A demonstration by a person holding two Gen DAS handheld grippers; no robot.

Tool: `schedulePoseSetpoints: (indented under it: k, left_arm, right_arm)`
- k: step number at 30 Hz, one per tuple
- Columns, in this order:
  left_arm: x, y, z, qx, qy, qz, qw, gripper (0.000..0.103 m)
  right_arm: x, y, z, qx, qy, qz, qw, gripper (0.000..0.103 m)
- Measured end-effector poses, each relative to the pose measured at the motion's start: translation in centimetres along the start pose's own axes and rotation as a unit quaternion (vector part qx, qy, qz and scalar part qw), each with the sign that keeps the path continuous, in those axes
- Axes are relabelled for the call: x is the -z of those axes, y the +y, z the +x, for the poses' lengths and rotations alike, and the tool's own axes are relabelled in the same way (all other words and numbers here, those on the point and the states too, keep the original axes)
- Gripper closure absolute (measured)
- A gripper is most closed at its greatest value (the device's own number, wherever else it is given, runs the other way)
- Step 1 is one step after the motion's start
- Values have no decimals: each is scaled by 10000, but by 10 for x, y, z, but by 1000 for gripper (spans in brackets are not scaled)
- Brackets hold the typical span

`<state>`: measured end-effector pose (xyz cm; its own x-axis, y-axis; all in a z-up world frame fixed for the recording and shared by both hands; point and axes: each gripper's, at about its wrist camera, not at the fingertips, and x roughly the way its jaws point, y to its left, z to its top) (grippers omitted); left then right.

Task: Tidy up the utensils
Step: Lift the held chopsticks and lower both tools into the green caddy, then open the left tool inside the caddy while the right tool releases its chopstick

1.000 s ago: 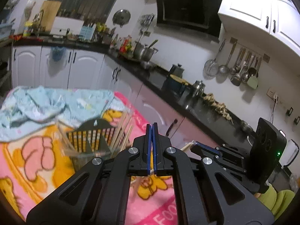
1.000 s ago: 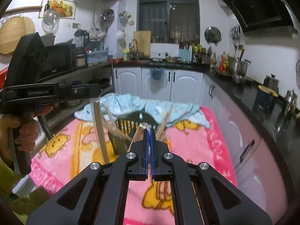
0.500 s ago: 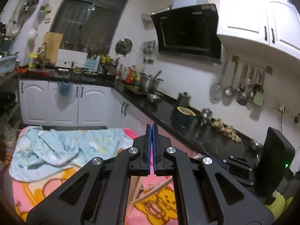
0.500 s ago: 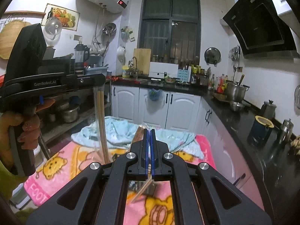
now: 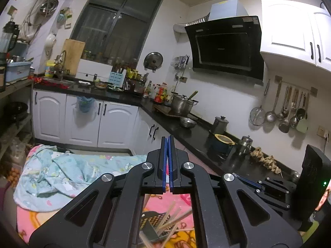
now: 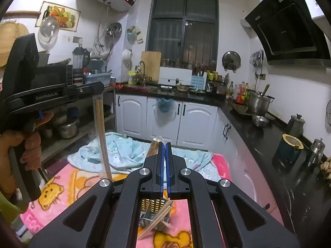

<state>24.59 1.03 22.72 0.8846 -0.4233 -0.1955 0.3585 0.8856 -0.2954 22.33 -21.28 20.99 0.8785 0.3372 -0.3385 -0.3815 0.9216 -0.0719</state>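
Observation:
My left gripper (image 5: 167, 140) is shut. In the right wrist view a hand holds that left gripper (image 6: 100, 90) up at the left, and a clear plastic bag (image 6: 99, 124) with a pair of chopsticks (image 6: 102, 140) inside hangs from its tip. My right gripper (image 6: 164, 145) is shut on a crinkled corner of the same clear plastic, with something brown just behind it. Below both stands a perforated metal utensil holder (image 6: 154, 214) on the pink blanket (image 6: 62, 184), with several loose chopsticks (image 6: 162, 212) leaning in it. The holder (image 5: 152, 222) also shows under the left gripper.
A crumpled light blue cloth (image 6: 124, 155) lies at the blanket's far end. A black counter (image 6: 269, 144) runs along the right with pots, a kettle and jars. White cabinets (image 6: 165, 119) close the back, and a shelf with pans (image 6: 66, 128) stands at the left.
Both grippers have risen and tilted up with the plastic bag. The holder and its chopsticks have sunk to the bottom of both views. Both sets of jaws stayed shut.

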Motion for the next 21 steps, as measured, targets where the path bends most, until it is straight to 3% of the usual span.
schedulePoseSetpoints:
  k: [19, 21]
  left_arm:
    - [63, 31, 51, -97, 538, -264, 9982, 103]
    - [66, 37, 53, -152, 612, -353, 9974, 98]
  right_arm:
    - [49, 29, 66, -47, 600, -248, 9979, 101]
    - [55, 31, 71, -85, 660, -241, 9975, 99]
